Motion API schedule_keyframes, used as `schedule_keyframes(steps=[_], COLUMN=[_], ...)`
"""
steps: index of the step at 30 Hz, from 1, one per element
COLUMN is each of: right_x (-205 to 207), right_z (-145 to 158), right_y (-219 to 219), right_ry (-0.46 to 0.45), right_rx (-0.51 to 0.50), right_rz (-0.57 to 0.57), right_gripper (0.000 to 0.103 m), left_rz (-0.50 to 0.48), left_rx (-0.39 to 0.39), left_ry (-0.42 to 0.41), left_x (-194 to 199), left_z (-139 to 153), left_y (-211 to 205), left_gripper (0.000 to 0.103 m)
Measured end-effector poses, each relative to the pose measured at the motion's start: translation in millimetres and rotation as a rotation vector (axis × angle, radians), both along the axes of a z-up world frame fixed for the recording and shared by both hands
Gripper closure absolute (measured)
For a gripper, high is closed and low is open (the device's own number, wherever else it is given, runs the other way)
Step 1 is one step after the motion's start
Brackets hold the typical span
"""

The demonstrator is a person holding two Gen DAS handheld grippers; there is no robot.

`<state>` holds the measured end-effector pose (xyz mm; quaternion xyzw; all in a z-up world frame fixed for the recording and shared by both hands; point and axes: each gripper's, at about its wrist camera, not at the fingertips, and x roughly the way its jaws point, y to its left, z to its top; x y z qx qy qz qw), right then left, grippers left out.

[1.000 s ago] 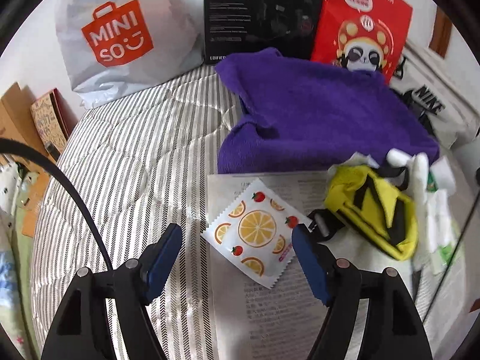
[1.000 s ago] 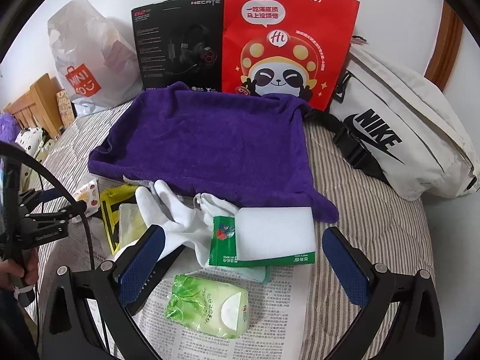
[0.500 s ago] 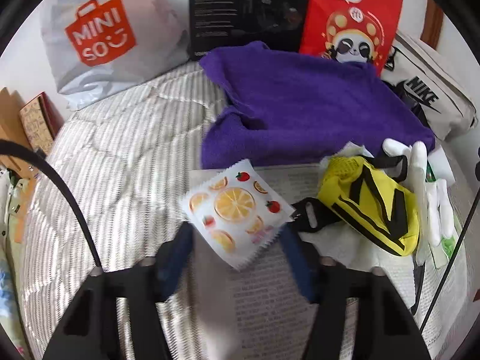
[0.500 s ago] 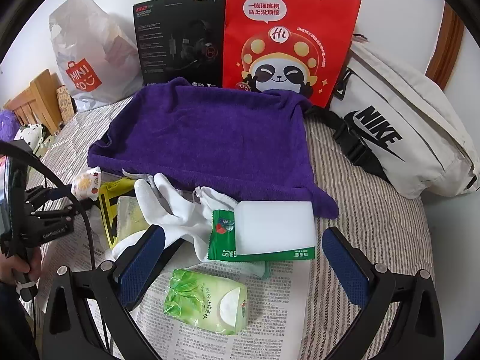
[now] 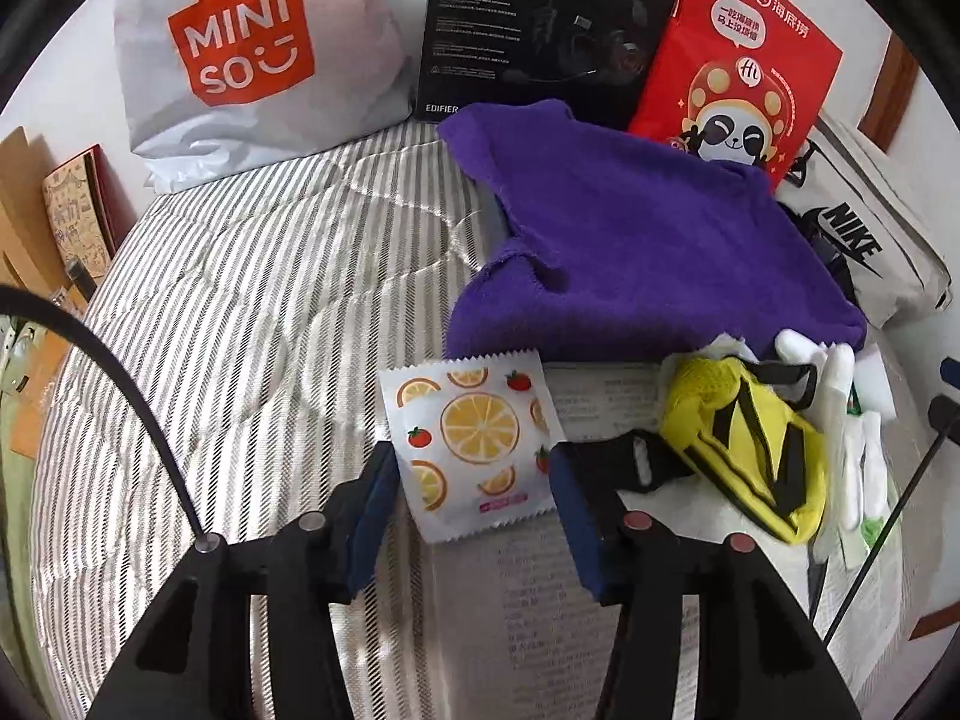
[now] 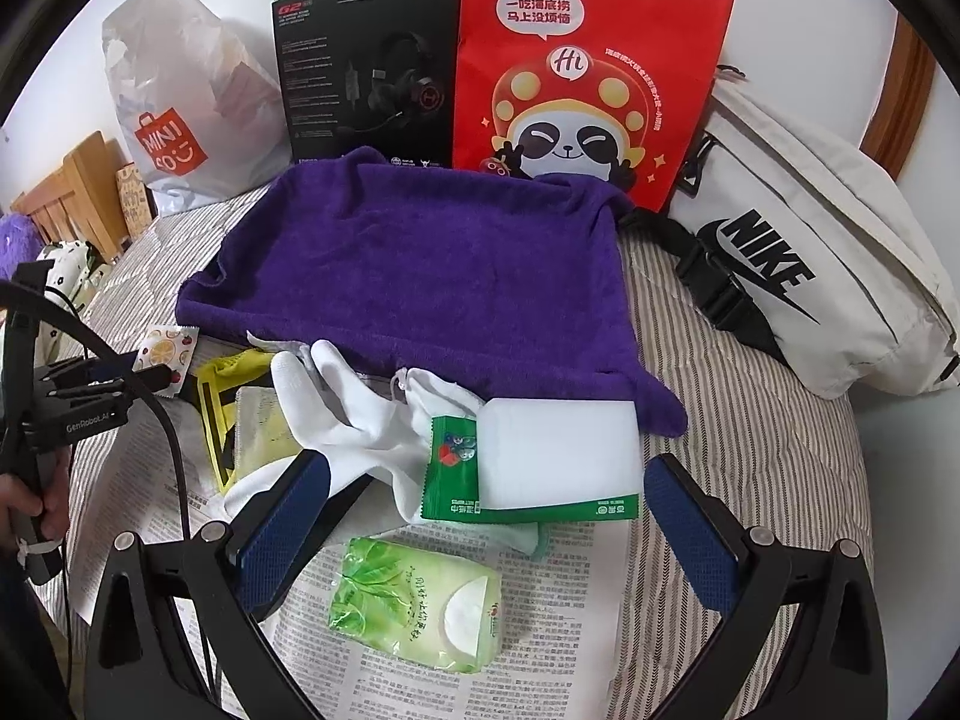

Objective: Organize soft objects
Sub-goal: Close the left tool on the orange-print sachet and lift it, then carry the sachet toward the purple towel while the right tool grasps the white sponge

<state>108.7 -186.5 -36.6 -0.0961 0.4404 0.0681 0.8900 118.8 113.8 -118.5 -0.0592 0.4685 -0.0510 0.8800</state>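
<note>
A square packet printed with orange slices (image 5: 474, 426) sits between the blue pads of my left gripper (image 5: 471, 480). The pads press on its two edges while the jaws are opening slightly. In the right wrist view the packet (image 6: 168, 345) hangs tilted just above the newspaper (image 6: 540, 660). A purple towel (image 5: 648, 252) lies spread behind it. A yellow pouch (image 5: 744, 450) and white gloves (image 6: 360, 414) lie to the right. My right gripper (image 6: 480, 510) stands open and holds nothing, above a green tissue pack (image 6: 414, 600) and a wet-wipes pack (image 6: 540, 456).
Along the wall stand a Miniso bag (image 5: 252, 54), a black headphone box (image 5: 540, 30) and a red paper bag (image 6: 588, 72). A white Nike bag (image 6: 792, 264) lies at the right. Striped bedding (image 5: 252, 324) stretches left. A hand (image 6: 36, 498) grips the left tool.
The left jaws closed in on the orange-print packet and picked it up off the newspaper; it now sits turned between the pads. The right gripper has not moved.
</note>
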Motion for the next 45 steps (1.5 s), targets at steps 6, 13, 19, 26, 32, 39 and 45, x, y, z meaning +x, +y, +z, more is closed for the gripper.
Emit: schedule_keyframes(steps=[6,13,19,26,32,39,45], right_x=[0.8,3.0,3.6,4.7,3.7,0.9,-2.5], right_z=[1.1,-0.7,-1.1,-2.1,-1.3,1.7,3.6], right_y=[-6.5,-12.0,-12.6,-15.5,-22.1,-35.2,-45.9], right_ry=[0.001,0.01,0.013,0.02,0.013,-0.003,-0.018], right_rx=[0.012,0.018,0.021,0.018,0.012,0.012,0.008], right_rz=[-0.013,-0.027,-0.025,-0.032,-0.049,-0.081,-0.11], right_gripper=[0.0,0.0,0.0,0.0,0.0,0.0,0.0], left_rz=[0.003,-0.035,-0.079,-0.096,-0.066,-0.047,-0.051], left_rx=[-0.031,0.007,-0.018,-0.048,-0.107,-0.106,-0.086], left_ry=[-0.015,-0.043,-0.057,-0.013,-0.017,-0.023,-0.028], left_x=[5.3,2.2,4.1,18.3,21.3,17.4,14.2], left_z=[5.3,16.1,23.0,5.8,7.4,9.2,13.1], left_y=[-8.3,-26.3,-36.9,-48.7,-39.0,-31.0,-34.2], left_gripper=[0.053,0.06,0.08,0.091,0.098,0.098,0.098])
